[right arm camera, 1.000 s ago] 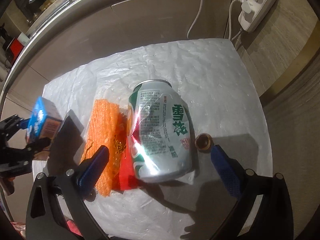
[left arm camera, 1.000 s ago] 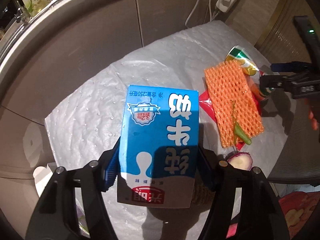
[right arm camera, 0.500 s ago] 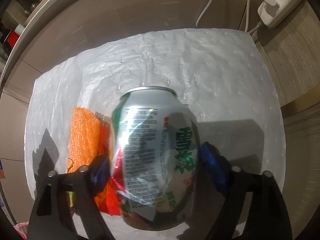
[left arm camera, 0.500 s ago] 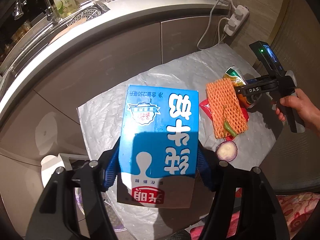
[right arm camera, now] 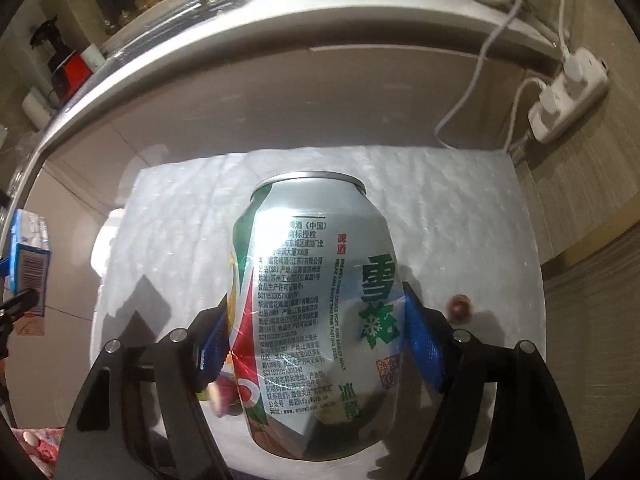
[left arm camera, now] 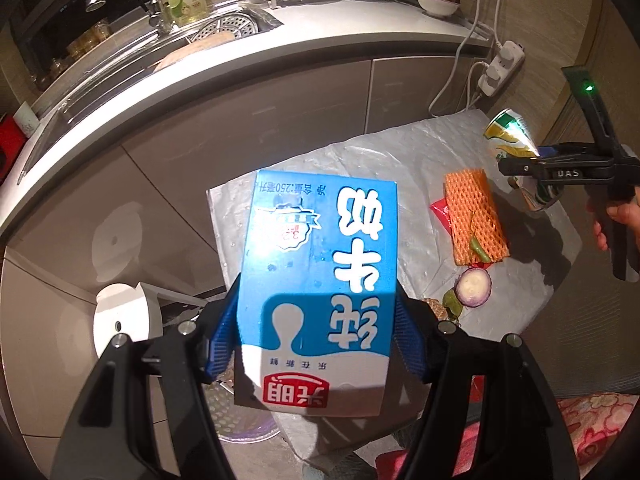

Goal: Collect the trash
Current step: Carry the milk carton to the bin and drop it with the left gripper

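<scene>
My left gripper (left arm camera: 316, 344) is shut on a blue and white milk carton (left arm camera: 320, 280) and holds it above the white-covered table (left arm camera: 400, 148). My right gripper (right arm camera: 316, 344) is shut on a dented silver and green beer can (right arm camera: 316, 312), lifted off the table; the can also shows at the right of the left wrist view (left arm camera: 510, 140). On the table lie an orange foam net (left arm camera: 474, 216) over a red wrapper (left arm camera: 440, 210), a green pepper piece (left arm camera: 478, 248) and a halved purple onion (left arm camera: 473, 289). The carton also shows at the left edge of the right wrist view (right arm camera: 30, 256).
A small brown cap (right arm camera: 460, 306) lies on the table (right arm camera: 440, 200) right of the can. A kitchen counter with a sink (left arm camera: 224, 32) curves behind. A white power strip (left arm camera: 500, 68) hangs at the right. A white bin (left arm camera: 124, 320) stands at lower left.
Both grippers have risen away from the table. My right gripper closed on the can and lifted it. The carton stays gripped in my left.
</scene>
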